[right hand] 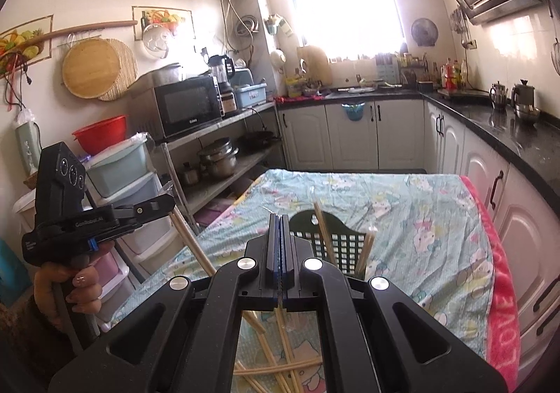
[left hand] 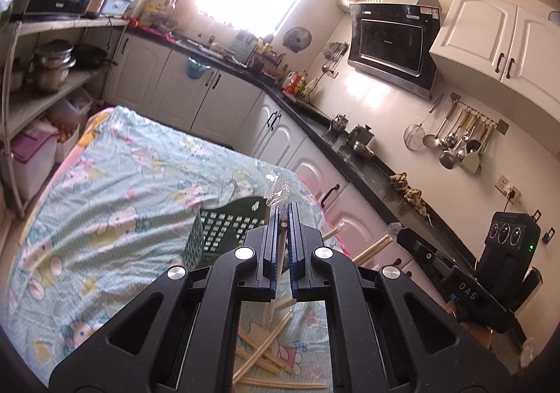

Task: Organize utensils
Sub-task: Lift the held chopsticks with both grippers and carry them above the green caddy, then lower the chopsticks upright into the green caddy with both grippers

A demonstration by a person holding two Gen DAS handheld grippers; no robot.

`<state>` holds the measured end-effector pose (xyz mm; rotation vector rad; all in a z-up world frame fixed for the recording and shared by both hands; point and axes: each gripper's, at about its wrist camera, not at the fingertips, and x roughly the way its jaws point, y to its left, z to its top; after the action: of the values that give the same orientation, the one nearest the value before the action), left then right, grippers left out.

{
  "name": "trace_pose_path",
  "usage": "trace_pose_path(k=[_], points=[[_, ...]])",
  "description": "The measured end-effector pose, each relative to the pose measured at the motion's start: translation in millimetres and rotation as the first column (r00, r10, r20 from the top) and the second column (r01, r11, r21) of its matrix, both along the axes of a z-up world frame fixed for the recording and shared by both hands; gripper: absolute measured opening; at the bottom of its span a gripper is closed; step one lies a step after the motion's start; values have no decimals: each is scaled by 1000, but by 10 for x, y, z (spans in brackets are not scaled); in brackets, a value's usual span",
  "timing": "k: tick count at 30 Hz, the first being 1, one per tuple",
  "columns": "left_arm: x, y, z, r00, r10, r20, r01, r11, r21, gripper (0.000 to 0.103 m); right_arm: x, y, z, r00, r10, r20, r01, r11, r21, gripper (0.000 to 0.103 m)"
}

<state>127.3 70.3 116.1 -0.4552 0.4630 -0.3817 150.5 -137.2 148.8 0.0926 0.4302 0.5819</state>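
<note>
- Chopsticks (left hand: pixel 266 354) lay loose in a crossed heap on the cloth-covered surface (left hand: pixel 105 200), more stood in the dark green basket (right hand: pixel 336 242) just beyond, and others were in the air between both sets of fingers
- Left gripper (left hand: pixel 283 207) had its fingers closed tight on a pale stick that ran through the gap, a crinkled clear wrapper (left hand: pixel 278 191) jutting past the tips
- Right gripper (right hand: pixel 279 218) was fully closed too; in the left view pale sticks ran up to its tip, so it appeared to be gripping a pair, though its own view did not show this plainly
- Long sticks pinched at one point could pivot or slide out, likelier still where slick wrapper sat under the fingers
- Held ends might strike the sticks already upright in the basket, or catch its rim, and tip the light basket over
- Both grippers hung close together over the heap, so a careless swing could clash them or scatter the pile off the surface edge
</note>
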Motion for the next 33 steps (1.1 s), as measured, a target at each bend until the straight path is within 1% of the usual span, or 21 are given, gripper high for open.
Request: trace_pose_path(k=[7, 14, 18, 26, 33], points=[[27, 49, 211, 999, 16, 47, -17, 1000, 19, 2, 11, 23, 159, 999, -5, 47, 5, 1000, 10, 1], [103, 66, 433, 995, 34, 95, -38, 998, 41, 2, 57, 9, 390, 994, -15, 104, 13, 1000, 20, 1], [172, 63, 521, 993, 45, 109, -52, 997, 56, 2, 79, 2, 486, 991, -27, 128, 24, 999, 21, 1], [322, 59, 628, 989, 69, 131, -81, 992, 92, 2, 198, -36, 558, 988, -65, 141, 60, 998, 35, 1], [485, 53, 646, 986, 97, 139, -113, 986, 118, 2, 319, -4, 605, 984, -89, 155, 87, 996, 25, 1]])
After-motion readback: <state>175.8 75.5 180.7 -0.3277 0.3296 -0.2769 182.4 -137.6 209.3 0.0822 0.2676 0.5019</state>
